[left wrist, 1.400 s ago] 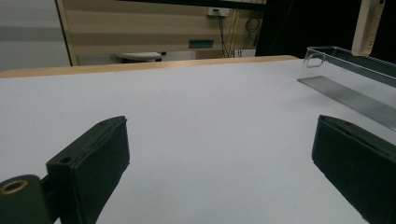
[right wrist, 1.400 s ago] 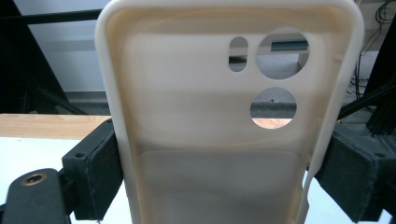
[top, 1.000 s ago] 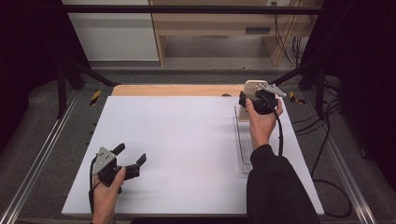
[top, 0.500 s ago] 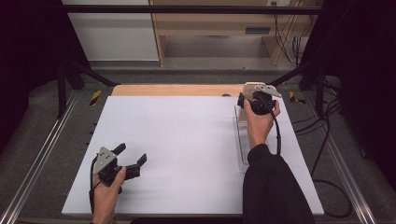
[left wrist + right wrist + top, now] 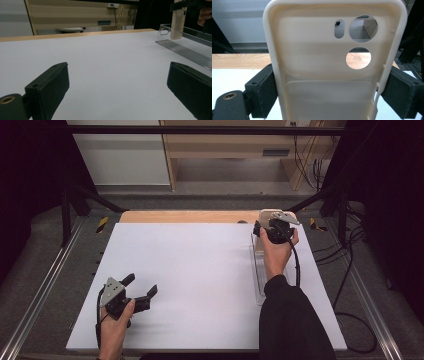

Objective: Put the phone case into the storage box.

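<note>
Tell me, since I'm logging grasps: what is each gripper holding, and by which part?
The right gripper clamps a cream phone case by its two long side edges. The left gripper is open, holding nothing.

Phone case [image 5: 332, 82]: cream, translucent soft shell with raised rim; two round camera cut-outs and one narrow oval slot near its upper end. Empty, hollow inner side facing the right gripper view. Held upright, clamped across its width between the jaws of the right gripper [image 5: 274, 227], at the far right of the white tabletop [image 5: 200, 280], above the far end of a clear plastic tray [image 5: 259, 275].
</note>
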{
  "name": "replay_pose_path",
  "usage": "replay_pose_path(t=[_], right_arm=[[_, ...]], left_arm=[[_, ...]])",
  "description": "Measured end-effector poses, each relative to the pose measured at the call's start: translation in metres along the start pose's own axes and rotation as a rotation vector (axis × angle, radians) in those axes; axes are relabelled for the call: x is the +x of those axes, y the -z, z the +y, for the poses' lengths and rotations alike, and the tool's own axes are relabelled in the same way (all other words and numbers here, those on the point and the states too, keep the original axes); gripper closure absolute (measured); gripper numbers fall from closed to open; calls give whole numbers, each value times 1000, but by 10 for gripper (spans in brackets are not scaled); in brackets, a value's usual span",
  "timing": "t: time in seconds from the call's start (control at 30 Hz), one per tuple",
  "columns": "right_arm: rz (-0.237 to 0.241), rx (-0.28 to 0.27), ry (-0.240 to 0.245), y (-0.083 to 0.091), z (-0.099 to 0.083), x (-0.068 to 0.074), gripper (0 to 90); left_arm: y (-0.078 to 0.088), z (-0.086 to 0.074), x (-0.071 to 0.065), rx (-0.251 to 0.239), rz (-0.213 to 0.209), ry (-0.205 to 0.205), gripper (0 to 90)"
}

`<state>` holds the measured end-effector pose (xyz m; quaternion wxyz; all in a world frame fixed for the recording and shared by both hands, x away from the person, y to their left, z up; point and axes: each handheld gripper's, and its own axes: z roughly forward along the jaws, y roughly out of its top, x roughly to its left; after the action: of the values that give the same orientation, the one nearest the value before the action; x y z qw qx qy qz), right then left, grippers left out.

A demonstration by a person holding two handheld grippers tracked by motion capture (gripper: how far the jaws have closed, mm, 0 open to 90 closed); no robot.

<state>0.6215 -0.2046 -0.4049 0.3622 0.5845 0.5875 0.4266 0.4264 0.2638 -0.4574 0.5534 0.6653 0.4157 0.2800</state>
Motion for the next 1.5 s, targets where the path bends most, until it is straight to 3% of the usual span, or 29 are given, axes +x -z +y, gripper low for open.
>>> replay_pose_path(t=[0.93,1.5], right_arm=[[-11,23,23,-6,-6,3,114],[-21,34,12,-10,-15,0,114]], left_arm=[[0,0,0,1,-4,-6,37],[0,0,-1,1,-6,-17,36]])
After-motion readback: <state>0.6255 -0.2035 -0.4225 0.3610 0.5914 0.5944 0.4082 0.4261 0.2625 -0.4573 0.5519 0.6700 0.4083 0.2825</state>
